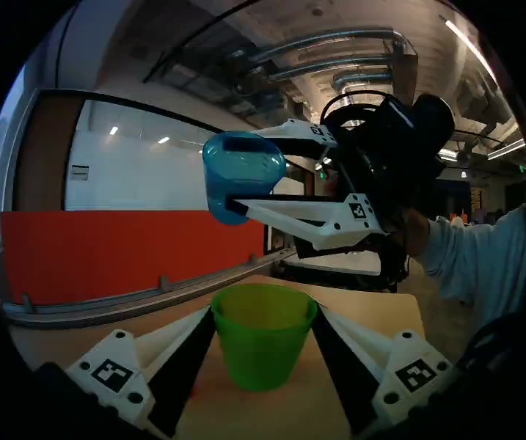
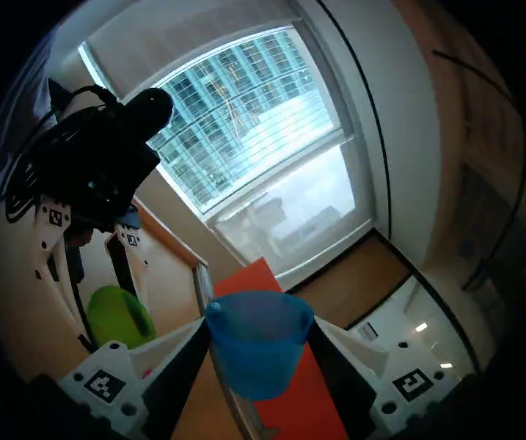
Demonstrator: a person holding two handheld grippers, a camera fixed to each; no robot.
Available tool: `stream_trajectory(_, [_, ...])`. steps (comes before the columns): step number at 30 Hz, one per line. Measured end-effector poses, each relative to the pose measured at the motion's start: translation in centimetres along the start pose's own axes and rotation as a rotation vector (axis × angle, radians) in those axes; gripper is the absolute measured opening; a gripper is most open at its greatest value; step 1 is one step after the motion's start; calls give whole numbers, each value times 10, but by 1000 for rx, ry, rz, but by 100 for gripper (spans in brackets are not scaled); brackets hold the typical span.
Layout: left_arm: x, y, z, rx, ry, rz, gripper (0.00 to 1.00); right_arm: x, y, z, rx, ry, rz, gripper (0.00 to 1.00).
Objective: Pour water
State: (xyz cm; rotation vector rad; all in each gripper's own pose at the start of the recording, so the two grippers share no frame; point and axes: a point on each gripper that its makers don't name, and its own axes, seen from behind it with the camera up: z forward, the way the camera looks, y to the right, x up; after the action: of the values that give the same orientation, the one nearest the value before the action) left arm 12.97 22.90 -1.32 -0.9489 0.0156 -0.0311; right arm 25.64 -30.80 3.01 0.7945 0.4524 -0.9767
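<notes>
A green cup (image 1: 263, 336) stands upright between the fingers of my left gripper (image 1: 263, 345), which is shut on it just above the wooden table (image 1: 314, 411). Above it hangs a blue cup (image 1: 239, 174), tipped on its side with its mouth turned toward the left gripper view, held by my right gripper (image 1: 263, 172). In the right gripper view the blue cup (image 2: 258, 342) sits gripped between the fingers of my right gripper (image 2: 259, 352). Lower left in that view are the green cup (image 2: 119, 316) and my left gripper (image 2: 108, 293). No water is visible.
A person's sleeve (image 1: 483, 257) and hand hold the right gripper. An orange wall panel (image 1: 123, 249) and a metal rail (image 1: 152, 293) run behind the table. A large window with blinds (image 2: 255, 125) fills the room's far side.
</notes>
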Motion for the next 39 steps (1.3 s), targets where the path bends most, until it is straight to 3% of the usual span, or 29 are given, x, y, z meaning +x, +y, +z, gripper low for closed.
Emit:
stream_trajectory(9, [0, 1, 0, -4, 0, 1, 89, -1, 8, 1, -17, -10, -76, 91])
stream_trajectory(39, [-1, 4, 5, -7, -1, 9, 89, 1, 32, 0, -67, -16, -202, 91])
